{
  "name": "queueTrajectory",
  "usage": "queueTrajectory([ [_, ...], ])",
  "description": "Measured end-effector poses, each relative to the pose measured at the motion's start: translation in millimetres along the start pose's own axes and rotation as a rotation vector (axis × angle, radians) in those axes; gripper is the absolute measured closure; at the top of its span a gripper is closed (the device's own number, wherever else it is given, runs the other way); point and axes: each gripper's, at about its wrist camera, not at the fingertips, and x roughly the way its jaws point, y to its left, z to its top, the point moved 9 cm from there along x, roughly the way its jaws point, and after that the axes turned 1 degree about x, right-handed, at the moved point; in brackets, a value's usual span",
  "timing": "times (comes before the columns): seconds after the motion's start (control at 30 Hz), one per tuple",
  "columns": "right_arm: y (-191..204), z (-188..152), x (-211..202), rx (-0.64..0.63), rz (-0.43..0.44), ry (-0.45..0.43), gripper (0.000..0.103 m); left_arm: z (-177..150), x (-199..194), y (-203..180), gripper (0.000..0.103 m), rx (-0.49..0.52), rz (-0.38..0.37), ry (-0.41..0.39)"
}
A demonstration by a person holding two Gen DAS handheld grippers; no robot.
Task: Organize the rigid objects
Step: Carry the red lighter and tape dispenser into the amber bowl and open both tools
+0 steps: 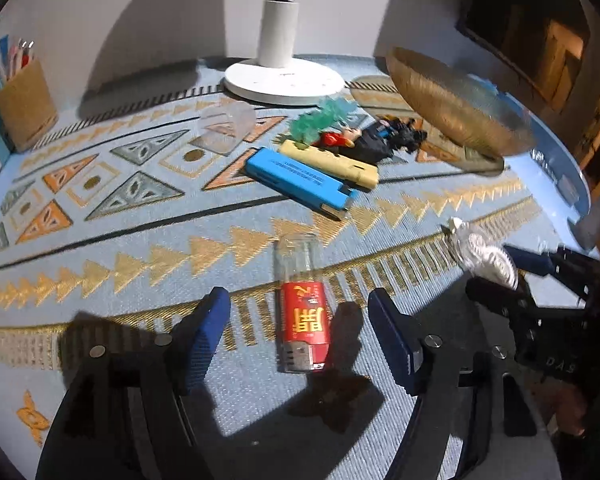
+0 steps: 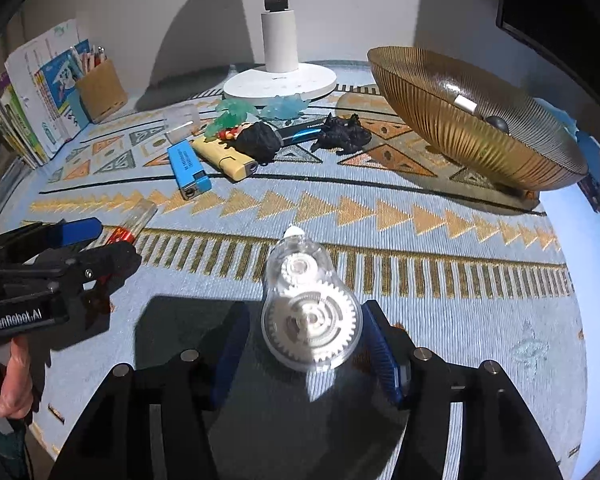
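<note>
Now the red lighter (image 1: 305, 322) lies between the apart left claw (image 1: 300, 334); it should be squeezed mid-body. The right claw (image 2: 304, 338) is apart around the tape roller (image 2: 310, 312).

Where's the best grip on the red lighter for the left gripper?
Take the red lighter across its labelled red body, one of the fingers on each long side, coming down from above. It lies flat on the tablecloth, clear end pointing away, metal head nearest the camera. The left gripper already straddles it, open, so closing there should probably do.
</note>
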Motion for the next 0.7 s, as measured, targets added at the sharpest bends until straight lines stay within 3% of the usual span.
queueTrajectory([
  [0.03, 0, 1, 1, -0.002, -0.008, -0.002, 0.047, 0, 0, -2, 0.053, 0.018, 0.012, -0.001],
  [0.07, 1, 3, 2, -0.001, -0.014, -0.003, 0.047, 0, 0, -5, 0.059, 0.042, 0.035, -0.001],
  [0.1, 2, 4, 2, -0.005, -0.015, -0.004, 0.051, -1, 0, -7, 0.080, 0.067, 0.056, -0.001],
  [0.13, 4, 4, 1, -0.008, -0.012, -0.005, 0.055, -1, -1, -9, 0.083, 0.081, 0.055, -0.002],
  [0.33, 6, 6, -6, 0.015, 0.021, -0.022, 0.055, 10, -19, -21, 0.083, 0.096, 0.013, -0.066],
  [0.43, -5, 14, -19, 0.044, -0.033, -0.068, 0.055, 20, -32, -27, 0.083, 0.102, 0.011, -0.102],
  [0.7, -35, 39, -69, 0.112, -0.031, -0.203, 0.055, 54, -62, -45, 0.083, 0.115, -0.009, -0.208],
])
